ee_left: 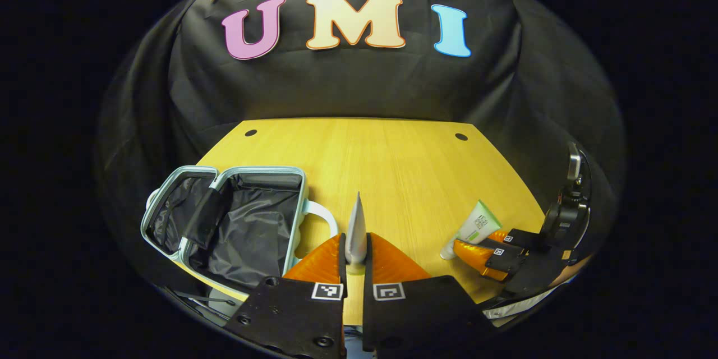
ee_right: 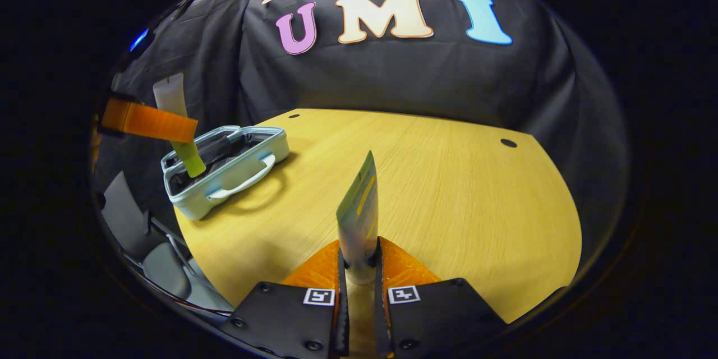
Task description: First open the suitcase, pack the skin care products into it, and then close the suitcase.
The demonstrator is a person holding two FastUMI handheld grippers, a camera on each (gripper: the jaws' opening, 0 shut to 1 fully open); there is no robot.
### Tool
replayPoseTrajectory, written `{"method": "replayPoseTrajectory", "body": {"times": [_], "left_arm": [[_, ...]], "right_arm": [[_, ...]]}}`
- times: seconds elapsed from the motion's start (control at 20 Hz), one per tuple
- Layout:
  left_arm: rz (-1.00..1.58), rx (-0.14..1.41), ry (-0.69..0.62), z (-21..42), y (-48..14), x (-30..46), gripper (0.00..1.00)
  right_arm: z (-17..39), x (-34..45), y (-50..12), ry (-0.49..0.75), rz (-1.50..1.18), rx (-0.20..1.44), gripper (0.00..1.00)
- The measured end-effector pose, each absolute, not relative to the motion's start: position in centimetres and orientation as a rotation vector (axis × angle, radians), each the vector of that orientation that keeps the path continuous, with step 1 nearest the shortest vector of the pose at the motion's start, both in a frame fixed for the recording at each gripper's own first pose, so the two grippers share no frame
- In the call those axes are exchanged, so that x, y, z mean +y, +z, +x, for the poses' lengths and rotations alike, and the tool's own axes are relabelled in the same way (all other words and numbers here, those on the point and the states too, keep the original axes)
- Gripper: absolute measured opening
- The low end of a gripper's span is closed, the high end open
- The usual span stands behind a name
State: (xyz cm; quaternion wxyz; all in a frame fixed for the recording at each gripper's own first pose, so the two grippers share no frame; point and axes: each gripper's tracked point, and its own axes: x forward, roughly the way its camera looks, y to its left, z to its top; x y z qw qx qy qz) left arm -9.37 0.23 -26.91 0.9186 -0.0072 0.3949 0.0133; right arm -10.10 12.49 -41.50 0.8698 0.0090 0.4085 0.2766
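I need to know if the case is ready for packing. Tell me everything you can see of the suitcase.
The suitcase is small and pale blue, hard-shelled by its look, lying open at the table's left edge. Both halves face up, lined with dark crinkled fabric, and a dark strap crosses the inside. A white handle sticks out toward the table's middle. In the right gripper view a tube in the left gripper hangs over it.

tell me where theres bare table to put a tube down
Most of the wooden table is bare: the whole stretch right of the open suitcase, back to the cloth wall and its two holes. The suitcase's empty lining is free too. It is crowded at the near edge, where the left gripper and right gripper each hold a tube.
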Motion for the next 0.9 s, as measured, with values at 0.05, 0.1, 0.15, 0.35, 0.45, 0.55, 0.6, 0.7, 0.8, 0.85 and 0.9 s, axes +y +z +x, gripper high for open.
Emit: {"method": "replayPoseTrajectory", "body": {"times": [0.05,0.1,0.15,0.35,0.45,0.55,0.6,0.7,0.8,0.85,0.9], "left_arm": [[-0.021,0.817,0.035,-9.4,-27.0,0.8,0.05],[-0.023,0.818,0.044,-9.5,-27.1,1.7,0.05],[-0.021,0.819,0.051,-9.3,-27.2,2.8,0.05],[-0.022,0.884,0.084,-10.0,-28.6,8.6,0.05],[-0.014,0.902,0.097,-9.7,-29.0,12.2,0.05],[-0.013,0.95,0.099,-10.0,-29.7,15.2,0.05],[-0.01,0.966,0.089,-9.9,-30.0,16.5,0.05],[0.016,0.989,0.061,-9.6,-30.5,18.9,0.05],[0.048,1.017,0.033,-9.3,-31.3,20.9,0.05],[0.058,1.032,0.02,-9.2,-31.8,21.9,0.05],[0.065,1.046,0.009,-9.1,-32.3,22.7,0.05]], "right_arm": [[-9.8,12.6,-41.2,0.575,0.016,0.858,0.16],[-9.3,12.7,-40.6,0.569,0.017,0.861,0.2],[-8.8,13.2,-39.8,0.562,0.03,0.856,0.2],[-7.7,16.1,-36.7,0.537,0.07,0.854,0.2],[-7.3,18.3,-35.3,0.53,0.079,0.839,0.19],[-7.3,20.3,-34.9,0.506,0.067,0.848,0.19],[-7.3,21.5,-34.6,0.5,0.074,0.853,0.2],[-7.3,24.3,-33.5,0.491,0.07,0.844,0.2],[-7.3,27.4,-32.7,0.491,0.087,0.849,0.2],[-7.4,29.1,-32.1,0.494,0.103,0.854,0.2],[-7.5,30.8,-31.6,0.499,0.117,0.859,0.2]]}}
